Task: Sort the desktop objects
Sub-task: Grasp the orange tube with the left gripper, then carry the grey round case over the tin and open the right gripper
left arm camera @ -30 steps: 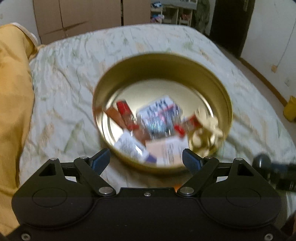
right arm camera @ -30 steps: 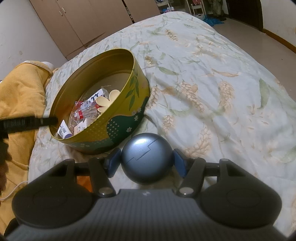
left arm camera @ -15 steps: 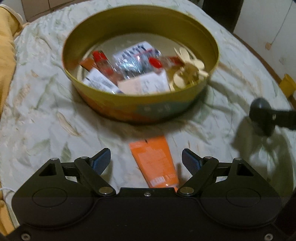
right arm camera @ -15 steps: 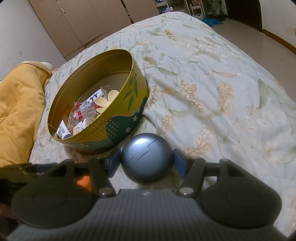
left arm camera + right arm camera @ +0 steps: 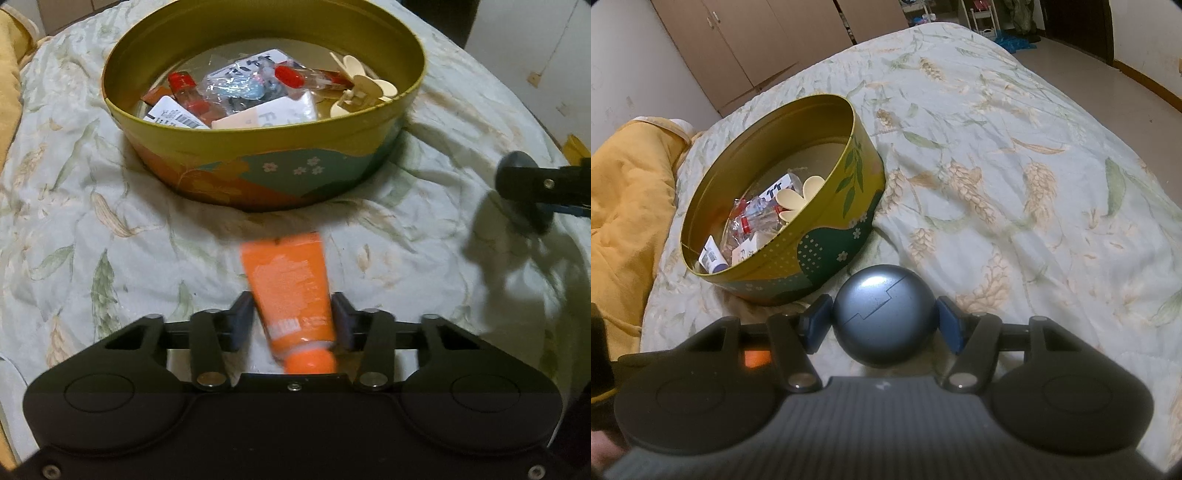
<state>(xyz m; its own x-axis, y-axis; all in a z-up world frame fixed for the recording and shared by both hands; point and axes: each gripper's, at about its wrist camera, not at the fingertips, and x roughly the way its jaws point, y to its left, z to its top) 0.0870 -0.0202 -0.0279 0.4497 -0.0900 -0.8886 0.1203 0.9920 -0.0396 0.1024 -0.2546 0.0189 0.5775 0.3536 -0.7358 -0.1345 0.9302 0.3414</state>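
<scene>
An orange tube (image 5: 288,280) lies on the bedspread in front of a round yellow tin (image 5: 258,173), cap toward the camera. My left gripper (image 5: 292,319) straddles the tube; its jaws are closing and both pads touch the tube's sides. The tin holds several small items, among them a cream flower clip (image 5: 364,90) and plastic-wrapped packets. My right gripper (image 5: 884,321) is shut on a blue-grey ball (image 5: 884,314), held just above the bedspread beside the tin (image 5: 812,251). It also shows at the right edge of the left wrist view, as the right gripper (image 5: 524,184).
A floral bedspread (image 5: 1015,184) covers the bed. A yellow blanket (image 5: 624,206) is bunched along the left. Brown wardrobe doors (image 5: 746,48) stand behind the bed, and bare floor (image 5: 1082,62) runs past the bed's far right edge.
My left gripper came down from above the tin to the orange tube in front of it, and its jaws narrowed from wide open onto the tube. The right gripper and ball kept still.
</scene>
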